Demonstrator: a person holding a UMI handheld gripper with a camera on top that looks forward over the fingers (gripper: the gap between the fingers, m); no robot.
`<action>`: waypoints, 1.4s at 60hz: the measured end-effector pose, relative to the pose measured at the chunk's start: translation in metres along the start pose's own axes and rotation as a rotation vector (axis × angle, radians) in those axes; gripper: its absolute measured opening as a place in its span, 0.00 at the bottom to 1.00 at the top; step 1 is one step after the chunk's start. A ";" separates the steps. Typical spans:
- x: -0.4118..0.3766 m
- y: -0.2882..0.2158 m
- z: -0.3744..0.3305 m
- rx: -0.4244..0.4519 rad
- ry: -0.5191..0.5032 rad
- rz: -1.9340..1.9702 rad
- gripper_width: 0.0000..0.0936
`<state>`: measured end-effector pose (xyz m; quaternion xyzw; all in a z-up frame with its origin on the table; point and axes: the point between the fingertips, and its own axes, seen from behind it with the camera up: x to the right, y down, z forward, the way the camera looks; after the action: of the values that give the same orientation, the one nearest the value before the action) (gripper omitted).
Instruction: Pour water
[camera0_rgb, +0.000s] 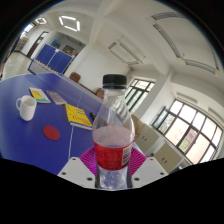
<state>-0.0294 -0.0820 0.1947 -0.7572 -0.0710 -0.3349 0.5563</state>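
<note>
A clear plastic bottle (112, 120) with a black cap and a red label stands upright between the fingers of my gripper (112, 162). Both pink pads (91, 158) press against its sides at label height. The bottle is lifted above a blue table (30, 135). A white cup (27, 107) stands on that table, beyond and to the left of the bottle.
Yellow cards (79, 116) and a red round piece (52, 129) lie on the blue table. Chairs and desks stand further back. Large windows (185, 125) line the wall to the right. Ceiling lights are overhead.
</note>
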 end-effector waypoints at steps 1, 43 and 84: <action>0.007 -0.008 0.010 0.012 0.020 -0.037 0.38; -0.239 -0.293 0.107 0.883 0.287 -1.690 0.38; -0.119 -0.301 0.105 0.451 -0.397 0.048 0.38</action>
<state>-0.2199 0.1552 0.3480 -0.6668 -0.2327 -0.1429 0.6934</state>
